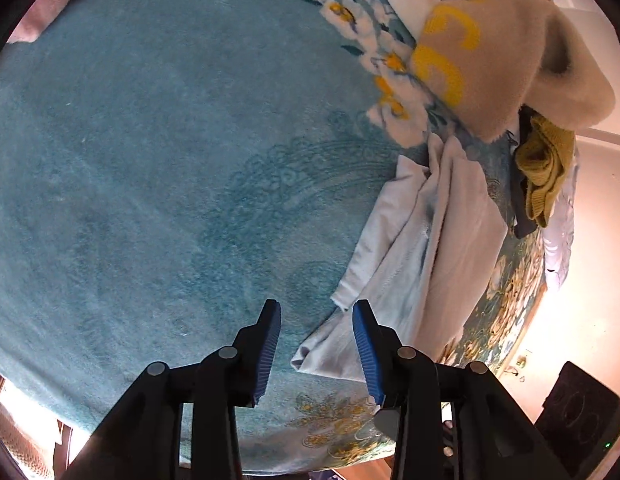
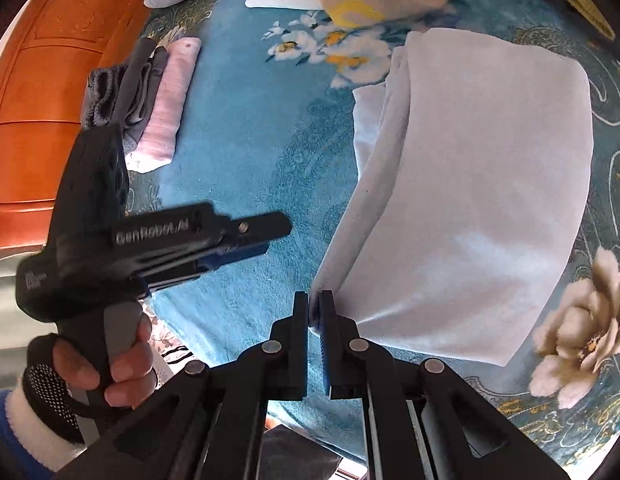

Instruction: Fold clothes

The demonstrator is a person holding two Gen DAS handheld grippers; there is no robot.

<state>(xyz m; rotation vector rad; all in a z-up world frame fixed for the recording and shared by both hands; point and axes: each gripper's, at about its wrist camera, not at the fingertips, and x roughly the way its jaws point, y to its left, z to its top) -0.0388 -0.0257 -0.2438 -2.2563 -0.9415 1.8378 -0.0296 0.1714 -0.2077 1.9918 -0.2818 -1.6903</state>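
A pale blue-white garment (image 2: 470, 184) lies partly folded on the teal floral blanket (image 2: 246, 128). My right gripper (image 2: 314, 310) is shut on its near left corner, and the cloth spreads away to the right. In the left wrist view the same garment (image 1: 426, 240) lies crumpled at the right, its near edge just past my left gripper (image 1: 316, 332), which is open with nothing between its blue pads. In the right wrist view the left gripper (image 2: 266, 236), held by a gloved hand (image 2: 110, 364), hovers over the blanket to the left of the garment.
A stack of folded clothes (image 2: 150, 104) in grey and pink lies at the blanket's far left, by an orange wooden cabinet (image 2: 50, 80). A beige fleece with yellow letters (image 1: 490, 60) and a mustard knit (image 1: 546, 168) lie at the far right. The blanket's edge (image 1: 510, 320) drops off at the right.
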